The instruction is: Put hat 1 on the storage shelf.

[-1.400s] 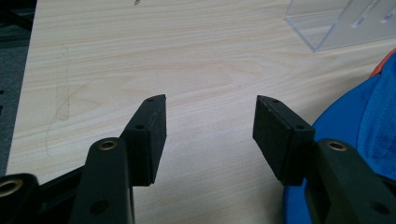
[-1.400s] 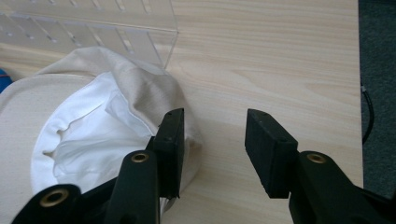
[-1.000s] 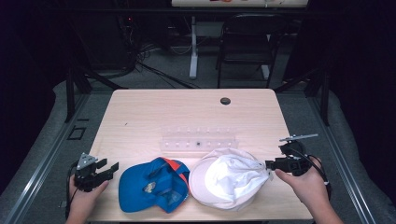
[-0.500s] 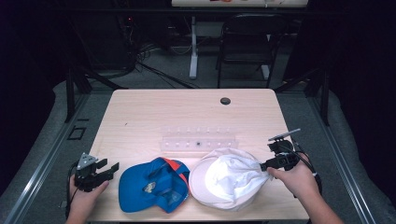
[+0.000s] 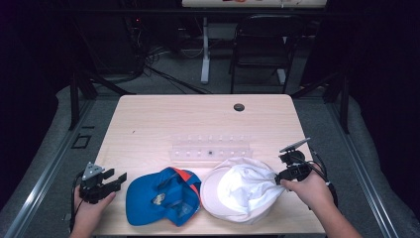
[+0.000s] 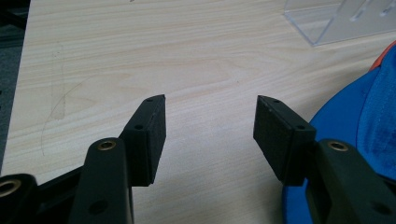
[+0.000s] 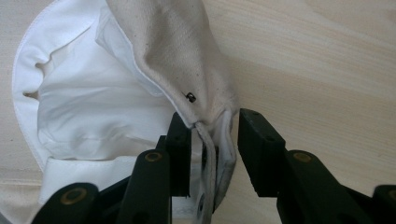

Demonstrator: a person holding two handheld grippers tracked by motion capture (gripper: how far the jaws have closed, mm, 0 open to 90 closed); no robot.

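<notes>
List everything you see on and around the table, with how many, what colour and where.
White cap: one, white, near edge right of centre, its back strap between the right gripper's jaws.
Blue cap: one, blue with orange trim, near edge left of centre.
Clear rack: one, transparent, table middle behind the caps.
Table: one, light wood.
Chair: one, black, behind the table.
Left gripper: black, jaws open, nothing between them, near left corner.
Right gripper: black, jaws just closing around the white cap's strap, a gap showing at one pad.
Hands: two, at the near edge.

blk jaws w/ brass rivets, ribbed pads (image 6: pixel 275 135), grey plate (image 5: pixel 92 170)
</notes>
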